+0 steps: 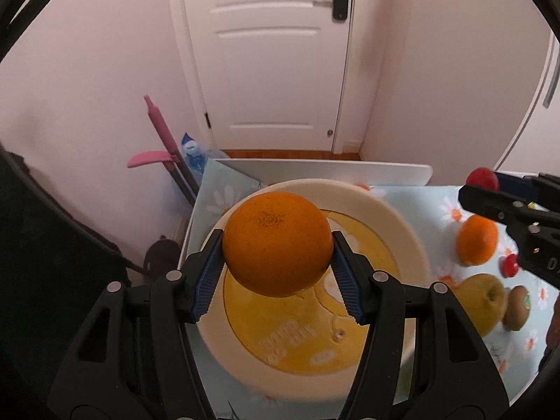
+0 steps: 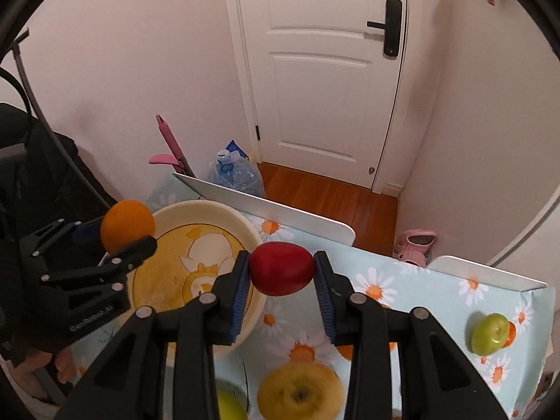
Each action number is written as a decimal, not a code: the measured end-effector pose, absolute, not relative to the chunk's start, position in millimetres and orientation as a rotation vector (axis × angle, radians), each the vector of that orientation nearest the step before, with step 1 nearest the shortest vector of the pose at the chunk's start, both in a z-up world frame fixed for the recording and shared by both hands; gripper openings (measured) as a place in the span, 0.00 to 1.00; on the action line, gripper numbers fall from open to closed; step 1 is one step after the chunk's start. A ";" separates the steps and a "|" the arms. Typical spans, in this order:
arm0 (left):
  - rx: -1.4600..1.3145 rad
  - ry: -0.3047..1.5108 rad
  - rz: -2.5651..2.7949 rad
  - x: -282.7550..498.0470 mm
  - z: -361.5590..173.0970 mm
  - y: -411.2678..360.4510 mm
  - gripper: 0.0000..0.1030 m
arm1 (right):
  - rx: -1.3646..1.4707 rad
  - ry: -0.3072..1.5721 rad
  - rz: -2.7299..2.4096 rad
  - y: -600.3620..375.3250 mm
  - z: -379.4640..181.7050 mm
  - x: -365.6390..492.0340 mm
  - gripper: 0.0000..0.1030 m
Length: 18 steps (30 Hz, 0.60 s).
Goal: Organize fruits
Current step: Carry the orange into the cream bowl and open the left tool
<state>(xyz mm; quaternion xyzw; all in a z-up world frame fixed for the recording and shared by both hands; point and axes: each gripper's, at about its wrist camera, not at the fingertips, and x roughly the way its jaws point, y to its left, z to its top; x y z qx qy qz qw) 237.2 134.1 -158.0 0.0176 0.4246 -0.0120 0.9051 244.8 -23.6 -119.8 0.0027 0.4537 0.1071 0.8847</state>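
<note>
So the left tongs (image 1: 278, 273) are clamped on a round orange fruit (image 1: 277, 243), hanging right over the big cream plastic bowl with the yellow duck print (image 1: 402, 231), which looks empty. Right tongs (image 2: 281, 273) pinch a smooth red fruit (image 2: 281, 268), maybe a plum, at the bowl's 3 o'clock rim. Several fruits wait on the daisy-print surface (image 2: 437, 294); its far edge at 12 o'clock has raised white panels (image 2: 280, 211).

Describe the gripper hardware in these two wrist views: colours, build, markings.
Both are alike. The left gripper and right gripper are matte black plastic linkages with triangular cut-outs and silver round pivot pins. Each finger carries a blue ribbed pad. In the right wrist view, the left gripper's side shows small screws and embossed lettering, too blurred to read with certainty. No cables or sleeves are clearly visible.
</note>
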 end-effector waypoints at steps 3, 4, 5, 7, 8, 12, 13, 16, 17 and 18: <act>0.061 0.897 -0.039 249.2 -170.2 136.8 0.62 | 0.004 0.956 0.211 -19.0 -125.6 254.1 0.32; 0.065 0.902 -0.042 252.6 -173.2 137.3 0.62 | 0.003 0.960 0.208 -19.2 -127.6 256.3 0.32; 0.069 0.907 -0.046 254.9 -176.2 137.5 0.62 | 0.002 0.964 0.204 -19.1 -129.1 258.4 0.32; 0.076 0.919 -0.054 259.8 -182.4 136.7 0.62 | 0.004 0.973 0.196 -19.6 -132.2 262.5 0.32; 0.079 0.923 -0.057 264.2 -185.1 135.7 0.62 | 0.004 0.977 0.191 -20.6 -133.7 264.0 0.32; 0.085 0.939 -0.069 271.3 -193.8 137.7 0.62 | 0.002 0.989 0.175 -19.9 -137.7 267.8 0.32; 0.086 0.940 -0.070 273.0 -194.9 138.9 0.62 | 0.003 0.991 0.172 -20.5 -138.4 268.4 0.32; 0.086 0.928 -0.074 272.3 -191.9 141.9 0.71 | 0.007 0.996 0.165 -23.4 -138.6 269.2 0.32; 0.086 0.913 -0.072 271.8 -188.1 142.1 0.91 | 0.007 0.996 0.164 -24.1 -138.0 269.2 0.32; 0.088 0.895 -0.067 269.8 -183.9 143.0 1.00 | 0.006 0.995 0.164 -24.6 -137.4 268.7 0.32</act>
